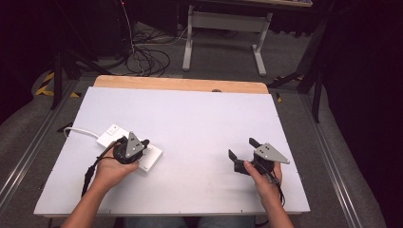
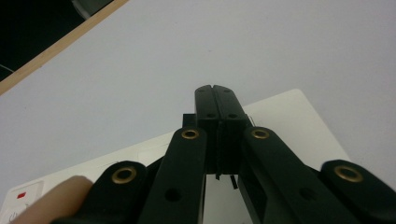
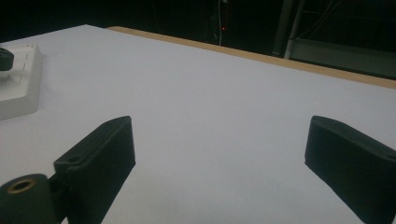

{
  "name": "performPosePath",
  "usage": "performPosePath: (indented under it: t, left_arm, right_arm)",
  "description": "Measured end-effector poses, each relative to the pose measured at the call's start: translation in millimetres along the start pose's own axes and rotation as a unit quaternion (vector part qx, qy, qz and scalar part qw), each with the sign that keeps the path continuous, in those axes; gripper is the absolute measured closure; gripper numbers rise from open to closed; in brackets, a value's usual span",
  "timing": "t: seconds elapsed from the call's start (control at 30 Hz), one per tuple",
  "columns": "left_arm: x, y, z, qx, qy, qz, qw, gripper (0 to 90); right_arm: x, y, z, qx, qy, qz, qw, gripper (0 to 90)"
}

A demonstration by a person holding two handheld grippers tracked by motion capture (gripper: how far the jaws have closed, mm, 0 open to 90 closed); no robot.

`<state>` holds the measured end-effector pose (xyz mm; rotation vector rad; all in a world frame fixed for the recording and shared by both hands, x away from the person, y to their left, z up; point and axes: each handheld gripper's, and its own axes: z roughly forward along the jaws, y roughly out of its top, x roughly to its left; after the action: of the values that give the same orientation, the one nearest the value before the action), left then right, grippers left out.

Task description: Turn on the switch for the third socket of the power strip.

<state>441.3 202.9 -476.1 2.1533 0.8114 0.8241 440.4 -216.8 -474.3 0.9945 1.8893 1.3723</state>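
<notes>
Left gripper (image 1: 144, 142) sits over the white power strip (image 1: 153, 159) at the left side of the table (image 1: 204, 118), held in the person's left hand (image 1: 111, 168). In the left gripper view its fingers (image 2: 205, 100) are clenched flat against each other, nothing visible between them, tips pointing out over the far end of the power strip (image 2: 289, 116). Whether the tips touch the strip's top face I cannot tell. A fingertip of the hand shows at the lower left of that view, next to the strip's red switch (image 2: 21, 195).

The power strip lies flat on the table, long axis running diagonally from upper left to lower right in the high view. Its white cord (image 1: 81, 130) leaves the upper left end and runs toward the table's left edge.

Right gripper (image 1: 241, 151) is at the right side of the table, well apart from the strip, held in the right hand (image 1: 263, 178). Its fingers (image 3: 100, 158) are released and spread wide, bare table between them. In the right gripper view an end of the power strip (image 3: 18, 88) shows at the far left.

Wooden strip (image 1: 180, 84) runs along the table's far edge.
</notes>
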Motion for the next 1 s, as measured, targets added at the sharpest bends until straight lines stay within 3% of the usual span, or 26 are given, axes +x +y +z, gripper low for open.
performPosePath:
  t: [0.2,0.4,1.0]
  left_arm:
    - [-5.0,1.9,3.3,0.008,-0.001,0.017,0.9998,89.8]
    - [-3.2,1.3,2.3,0.010,0.001,0.011,0.9999,89.8]
    - [-5.4,-1.7,2.9,0.022,0.000,0.016,0.9996,89.8]
  right_arm:
    - [0.2,0.0,-0.1,0.000,0.001,-0.001,1.0000,8.8]
    - [-0.1,0.0,-0.3,0.000,0.001,0.000,1.0000,8.8]
    - [1.6,1.0,3.3,0.000,0.007,-0.001,1.0000,8.8]
